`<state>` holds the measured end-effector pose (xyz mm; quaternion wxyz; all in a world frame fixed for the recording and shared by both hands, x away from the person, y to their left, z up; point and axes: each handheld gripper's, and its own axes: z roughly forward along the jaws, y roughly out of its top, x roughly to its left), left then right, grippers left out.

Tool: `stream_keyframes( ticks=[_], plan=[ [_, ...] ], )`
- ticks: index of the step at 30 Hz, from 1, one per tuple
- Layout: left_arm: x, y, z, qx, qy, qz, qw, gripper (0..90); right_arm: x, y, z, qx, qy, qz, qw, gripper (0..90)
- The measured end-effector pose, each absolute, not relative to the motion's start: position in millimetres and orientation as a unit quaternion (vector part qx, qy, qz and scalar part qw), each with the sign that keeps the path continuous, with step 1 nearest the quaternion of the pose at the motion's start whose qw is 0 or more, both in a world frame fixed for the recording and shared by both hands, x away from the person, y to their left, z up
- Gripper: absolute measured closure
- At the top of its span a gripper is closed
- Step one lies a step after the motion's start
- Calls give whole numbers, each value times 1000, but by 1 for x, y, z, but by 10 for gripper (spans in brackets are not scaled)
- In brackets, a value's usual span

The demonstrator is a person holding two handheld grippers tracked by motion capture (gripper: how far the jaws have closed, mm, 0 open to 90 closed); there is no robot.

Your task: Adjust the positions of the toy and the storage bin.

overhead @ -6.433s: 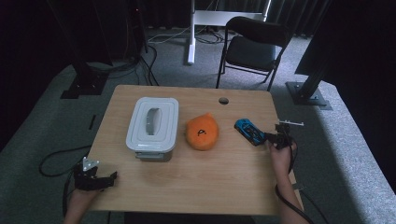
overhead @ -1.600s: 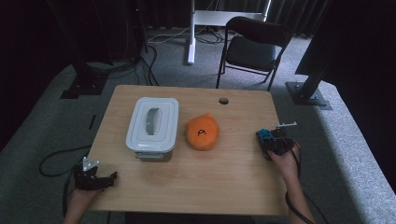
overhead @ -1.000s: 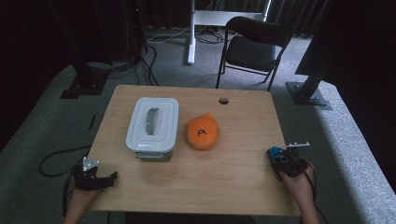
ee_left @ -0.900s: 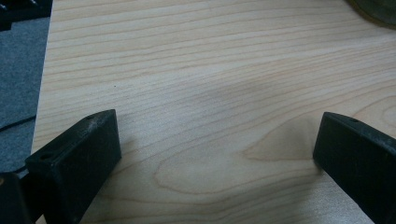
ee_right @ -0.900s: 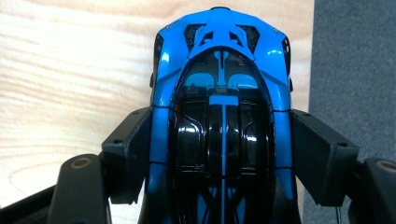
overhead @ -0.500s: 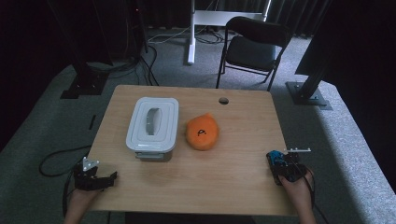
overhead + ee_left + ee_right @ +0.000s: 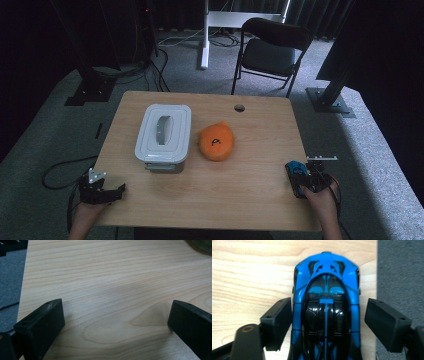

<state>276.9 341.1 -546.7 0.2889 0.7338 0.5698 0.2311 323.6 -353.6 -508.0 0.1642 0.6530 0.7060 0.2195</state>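
The blue toy car (image 7: 325,307) sits at the worktop's (image 7: 210,200) near right edge, between the fingers (image 7: 278,321) of the right gripper (image 7: 306,181), which have just been opening; the right finger stands clear of the car, so the release looks nearly done and only the withdrawal is left. The left gripper (image 7: 100,192) rests at the near left corner, fingers wide apart and empty.
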Motion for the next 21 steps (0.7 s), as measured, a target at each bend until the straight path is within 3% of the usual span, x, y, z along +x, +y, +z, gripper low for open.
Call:
stream_keyframes(
  ticks=[21],
  plan=[
    [277, 341, -547, 734, 570, 231, 289, 12, 335, -306, -483, 597, 739, 265, 166, 209]
  ],
)
